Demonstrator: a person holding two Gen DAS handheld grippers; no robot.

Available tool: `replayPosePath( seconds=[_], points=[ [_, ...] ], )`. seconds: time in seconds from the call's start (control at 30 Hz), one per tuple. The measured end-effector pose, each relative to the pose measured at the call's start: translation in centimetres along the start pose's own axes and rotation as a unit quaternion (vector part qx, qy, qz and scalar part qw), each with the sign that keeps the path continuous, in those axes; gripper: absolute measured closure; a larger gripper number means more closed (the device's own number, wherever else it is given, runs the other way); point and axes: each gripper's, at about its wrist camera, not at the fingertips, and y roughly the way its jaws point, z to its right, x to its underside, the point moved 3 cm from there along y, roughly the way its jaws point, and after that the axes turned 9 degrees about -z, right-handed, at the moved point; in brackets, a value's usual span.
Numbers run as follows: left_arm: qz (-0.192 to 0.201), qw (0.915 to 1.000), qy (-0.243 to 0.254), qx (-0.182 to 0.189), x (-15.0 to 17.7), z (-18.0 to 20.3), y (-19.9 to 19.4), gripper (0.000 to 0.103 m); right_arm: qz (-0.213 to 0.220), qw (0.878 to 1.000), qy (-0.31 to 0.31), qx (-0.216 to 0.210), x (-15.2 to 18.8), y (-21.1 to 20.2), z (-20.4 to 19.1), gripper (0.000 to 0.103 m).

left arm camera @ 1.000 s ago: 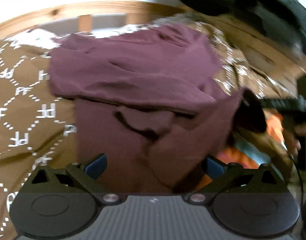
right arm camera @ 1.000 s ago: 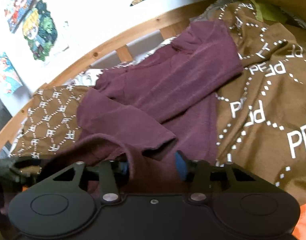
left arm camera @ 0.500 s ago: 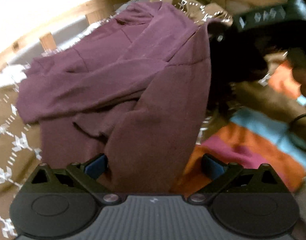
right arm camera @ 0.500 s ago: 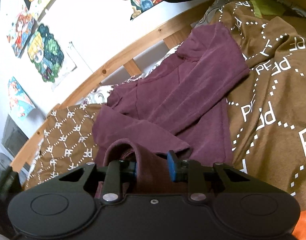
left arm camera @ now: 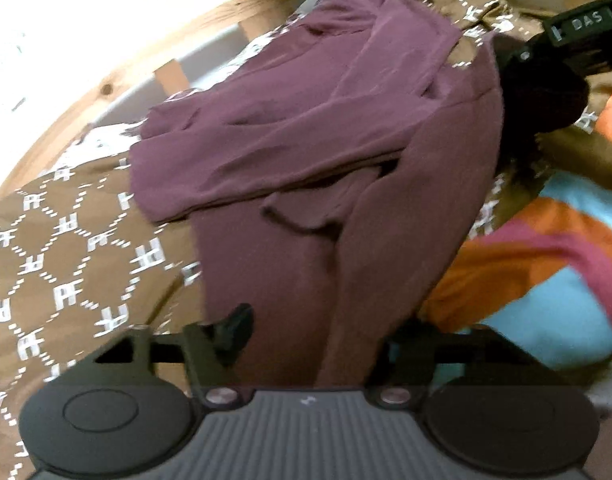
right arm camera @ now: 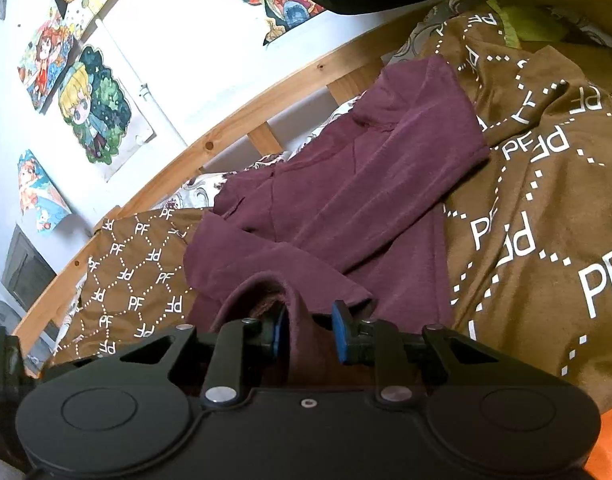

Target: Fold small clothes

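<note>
Left wrist view first: my left gripper has just been closing from wide open to about half open, with the near hem of the maroon top lying between its fingers; I cannot tell whether the pads press the cloth yet. It has also dipped and rolled toward the hem since a second ago. On the right wrist view, my right gripper has been narrowing too, and a raised fold of the same top bulges between its blue pads, which look to be pinching it. The top lies rumpled on the brown patterned blanket, beside the wooden bed rail. I judge both corners are nearly secured, ready for a fold.
</note>
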Motion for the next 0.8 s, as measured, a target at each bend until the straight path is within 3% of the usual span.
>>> replayPosePath(
  seconds=[0.27,0.37,0.4,0.57,0.63,0.73,0.77,0.8],
  points=[
    [0.0,0.9972,-0.07,0.023,0.5,-3.5,-0.4,0.069,0.0,1.0,0.002,0.007,0.2,0.0,0.2,0.082],
    [0.005,0.9968,-0.075,0.03,0.1,-3.7,-0.2,0.09,-0.007,1.0,-0.009,0.022,0.5,0.3,0.1,0.08],
    [0.007,0.9965,-0.077,0.032,-0.2,-3.7,0.0,0.094,-0.01,0.999,-0.019,0.031,0.6,0.4,0.0,0.074],
    [0.015,0.9952,-0.09,0.037,-1.3,-4.0,0.4,0.098,-0.027,0.994,-0.081,0.067,1.5,0.9,-1.1,0.064],
    [0.018,0.9944,-0.097,0.039,-1.4,-4.3,0.3,0.098,-0.039,0.988,-0.124,0.088,2.1,1.2,-1.8,0.057],
    [0.024,0.9938,-0.101,0.041,-1.2,-4.6,-0.1,0.099,-0.063,0.969,-0.201,0.128,3.4,1.8,-3.3,0.057],
    [0.027,0.9938,-0.099,0.043,-1.0,-4.6,-0.4,0.099,-0.072,0.96,-0.231,0.141,4.0,2.0,-3.8,0.062],
    [0.032,0.9937,-0.097,0.045,-0.8,-4.6,-0.8,0.099,-0.079,0.951,-0.257,0.15,4.6,2.0,-4.3,0.08]
  ],
)
